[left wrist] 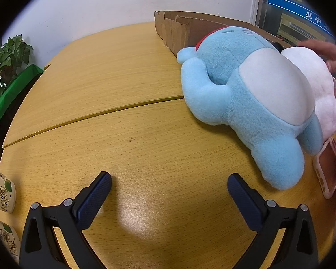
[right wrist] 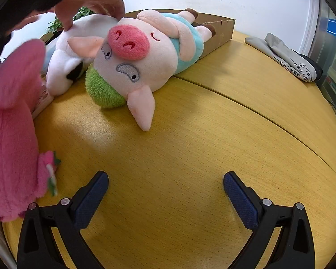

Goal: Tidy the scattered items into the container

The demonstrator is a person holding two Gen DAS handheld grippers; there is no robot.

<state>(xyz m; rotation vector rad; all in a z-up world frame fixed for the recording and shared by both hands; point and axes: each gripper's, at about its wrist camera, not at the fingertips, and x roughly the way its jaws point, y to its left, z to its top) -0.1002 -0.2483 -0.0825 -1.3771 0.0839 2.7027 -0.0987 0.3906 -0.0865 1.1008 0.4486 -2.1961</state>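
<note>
Pale beech-look worktop (left wrist: 127,116) beneath both pairs of tongs, bare between the pads. Left tongs (left wrist: 169,182) spread wide, holding nothing; right tongs (right wrist: 165,181) likewise spread wide and empty.

Ahead and to the right of the left tongs: a blue plush (left wrist: 250,103) lying on its side, one foot close beside the right pad, not touching. Behind it, a white plush (left wrist: 320,94) pressed against its back, with a bare hand (left wrist: 324,53) resting on top. Further ahead still, the cardboard box (left wrist: 179,31), open-topped, up against the blue plush's head.

Ahead of the right tongs, slightly left: a pig plush (right wrist: 145,51) on its back, legs propped on the box wall, one ear pointing toward the tongs, a green fuzzy plush (right wrist: 103,92) tucked under its head. Hard left: a pink plush (right wrist: 11,123), blurred, very near the left pad.

Nothing visibly inside the box yet, so probably an early stage, though the interior mostly hidden.

Likely risks:
- Pinching only loose fur or an ear, letting a soft toy sag and slip out mid-carry.
- Catching the bare hand while reaching for the white plush.
- Dragging the phone case (left wrist: 327,174), near the blue plush's foot, off the worktop.
- Nudging the light box away on contact.
</note>
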